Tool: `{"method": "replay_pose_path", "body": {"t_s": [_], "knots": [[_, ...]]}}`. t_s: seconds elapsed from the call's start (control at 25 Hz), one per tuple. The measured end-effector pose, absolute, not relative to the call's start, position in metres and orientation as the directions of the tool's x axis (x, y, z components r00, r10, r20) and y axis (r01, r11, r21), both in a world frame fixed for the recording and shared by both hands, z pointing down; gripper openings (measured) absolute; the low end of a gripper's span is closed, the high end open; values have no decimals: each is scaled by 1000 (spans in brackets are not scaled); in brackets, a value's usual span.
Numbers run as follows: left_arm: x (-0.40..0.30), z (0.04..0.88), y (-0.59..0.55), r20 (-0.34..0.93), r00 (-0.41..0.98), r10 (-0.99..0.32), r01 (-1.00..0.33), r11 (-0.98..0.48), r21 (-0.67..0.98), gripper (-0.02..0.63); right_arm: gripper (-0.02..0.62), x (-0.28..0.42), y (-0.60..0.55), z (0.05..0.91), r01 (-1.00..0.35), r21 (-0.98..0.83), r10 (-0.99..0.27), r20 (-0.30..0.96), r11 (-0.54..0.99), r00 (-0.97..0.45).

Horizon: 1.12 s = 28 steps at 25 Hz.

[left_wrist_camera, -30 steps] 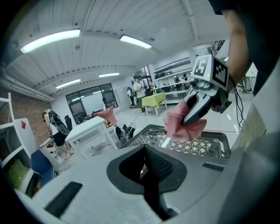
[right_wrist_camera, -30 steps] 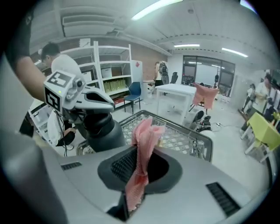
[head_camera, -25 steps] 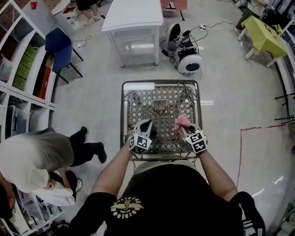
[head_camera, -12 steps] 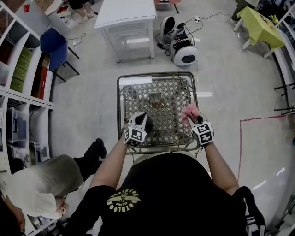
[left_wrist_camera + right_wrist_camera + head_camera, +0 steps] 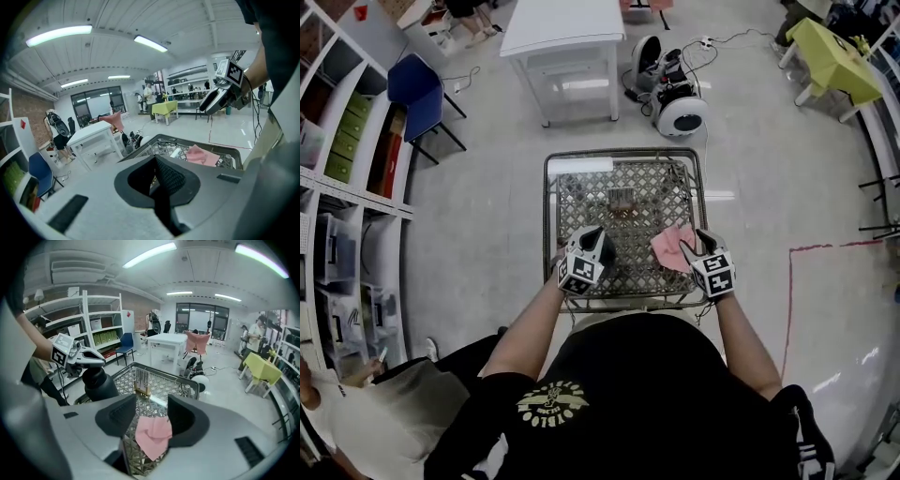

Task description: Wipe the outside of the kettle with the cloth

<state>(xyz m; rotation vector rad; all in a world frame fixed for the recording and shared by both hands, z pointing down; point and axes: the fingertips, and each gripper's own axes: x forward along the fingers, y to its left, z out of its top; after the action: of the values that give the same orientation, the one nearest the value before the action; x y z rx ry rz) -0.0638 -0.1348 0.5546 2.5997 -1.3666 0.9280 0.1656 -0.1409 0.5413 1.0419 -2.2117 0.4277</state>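
Pink cloth (image 5: 152, 434) loose just ahead of our right gripper (image 5: 151, 411), jaws wide.
Left gripper (image 5: 157, 164) jaws clamp the black kettle (image 5: 98, 385) top.

head view looks steeply down on the mesh table (image 5: 547, 220); each gripper view sits close behind its jaws, facing the other across it; all share the pink cloth (image 5: 672, 247)

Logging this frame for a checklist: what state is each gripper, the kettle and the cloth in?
Kettle: upright on the mesh table.
Cloth: lying loose and rumpled on the mesh, ungripped.
Left gripper: jaws together, at the kettle's top.
Right gripper: open, empty, above the cloth.
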Motion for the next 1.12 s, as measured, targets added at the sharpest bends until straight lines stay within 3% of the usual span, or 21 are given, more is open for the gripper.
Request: {"method": "replay_pose_path", "body": {"t_s": [0.12,0.24,0.32,0.64,0.88,1.12], "knots": [[-69,531,-136,496,429,-755,-817,-559,-143,-3,146,159,-138,515,-786,4,-617,622,618,-482],[-82,490,-133,394,389,-833,-872,-471,-135,-3,41,151,-135,483,-794,37,-675,552,607,-489],[-87,460,-127,318,386,-866,-896,-434,-96,-3,14,147,-131,463,-802,46,-707,504,595,-496],[-98,366,-102,101,367,-925,-927,-373,-42,-3,11,128,-121,388,-824,39,-785,332,565,-523],[-130,300,-84,34,335,-942,-942,-334,41,-3,11,108,-105,343,-808,41,-787,262,588,-559],[-141,249,-63,-47,349,-936,-937,-349,-24,-4,11,101,-82,316,-821,81,-814,219,565,-538]]}}
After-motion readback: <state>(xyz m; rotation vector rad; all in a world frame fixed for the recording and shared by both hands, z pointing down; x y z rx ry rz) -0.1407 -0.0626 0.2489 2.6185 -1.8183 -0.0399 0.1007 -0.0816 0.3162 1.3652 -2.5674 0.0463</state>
